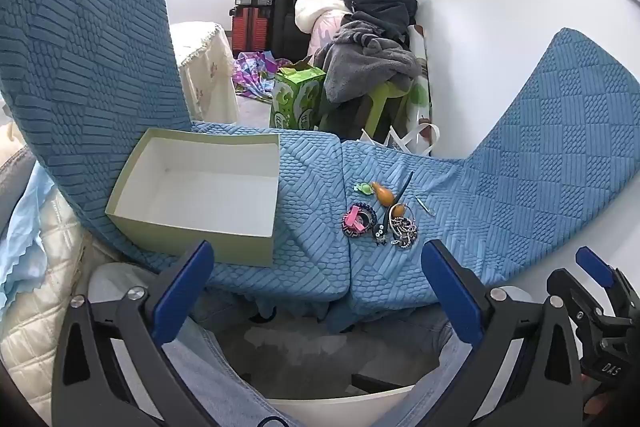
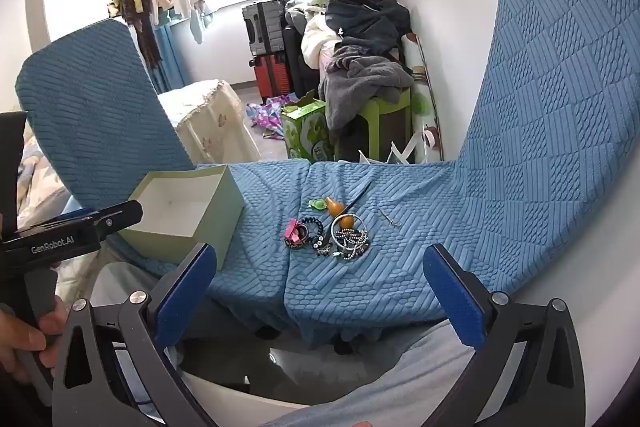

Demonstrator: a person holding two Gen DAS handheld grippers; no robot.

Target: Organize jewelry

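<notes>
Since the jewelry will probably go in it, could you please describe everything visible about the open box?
The open box is a lidless rectangular carton, apparently cardboard, pale green outside and plain white inside. It sits upright and looks empty, resting on the blue textured cushion beside the upright cushion. The jewelry pile lies apart from it, and neither gripper touches it.

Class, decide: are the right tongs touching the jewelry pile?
Apart. The right wrist view shows the right tongs open, with bare blue cushion between them and the jewelry pile.
</notes>
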